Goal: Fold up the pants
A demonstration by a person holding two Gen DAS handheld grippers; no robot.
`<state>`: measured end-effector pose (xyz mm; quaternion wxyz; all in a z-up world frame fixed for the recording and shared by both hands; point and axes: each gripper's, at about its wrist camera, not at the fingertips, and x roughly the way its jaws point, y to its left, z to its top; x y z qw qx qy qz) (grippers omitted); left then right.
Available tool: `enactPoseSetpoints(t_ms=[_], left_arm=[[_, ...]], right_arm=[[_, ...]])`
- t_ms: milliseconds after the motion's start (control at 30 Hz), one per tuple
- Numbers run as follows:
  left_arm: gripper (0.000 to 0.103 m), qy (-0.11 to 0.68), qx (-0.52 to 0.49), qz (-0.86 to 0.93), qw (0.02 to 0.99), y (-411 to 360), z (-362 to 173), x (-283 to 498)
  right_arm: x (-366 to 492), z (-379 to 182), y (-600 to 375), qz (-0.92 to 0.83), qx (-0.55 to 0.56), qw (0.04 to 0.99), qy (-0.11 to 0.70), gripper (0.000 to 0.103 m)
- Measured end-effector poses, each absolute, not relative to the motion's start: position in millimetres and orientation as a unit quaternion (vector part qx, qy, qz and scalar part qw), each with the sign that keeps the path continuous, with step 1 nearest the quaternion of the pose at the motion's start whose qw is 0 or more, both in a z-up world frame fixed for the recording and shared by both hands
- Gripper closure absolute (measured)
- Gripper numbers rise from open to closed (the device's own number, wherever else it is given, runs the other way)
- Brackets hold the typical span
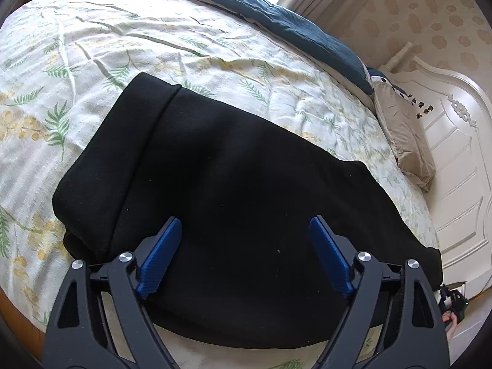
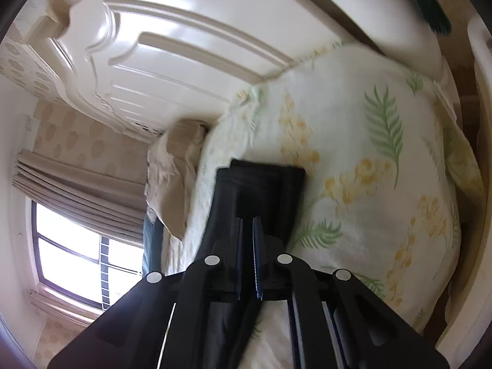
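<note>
The black fabric pants (image 1: 233, 178) lie partly folded on the floral bed (image 1: 92, 46). Left tool (image 1: 244, 230) stands wide above them; right tool (image 2: 247, 233) is closed, apparently pinching the pants, so folding seems unfinished.

A home bedroom is shown: a bed (image 1: 184, 49) is spread with a leaf-printed sheet, backed by a carved white headboard (image 1: 455, 166), patterned wallpaper (image 1: 430, 9) and a curtained window (image 2: 77, 261).
</note>
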<state>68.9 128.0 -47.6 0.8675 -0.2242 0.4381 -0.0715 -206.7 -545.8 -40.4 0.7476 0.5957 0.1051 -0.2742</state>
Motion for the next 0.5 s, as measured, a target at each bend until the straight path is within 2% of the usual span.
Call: enactPoseSetpoints(t_ms=[167,233,500], left_arm=[[0.018,0.438,-0.228,-0.072,0.866,131,-48,71],[0.018,0.438,-0.23,-0.073,0.866,131,-48,71],[0.018,0.438,-0.229,-0.072,0.866,132,-48,71]], right_arm=[[-199,-52,-542,-0.275,0.61,0.736,0.103,0.095],[-203,-56,-540,-0.271,0.624,0.727,0.091,0.087],[-207,-56,-536,-0.29,0.631,0.716,0.064,0.087]])
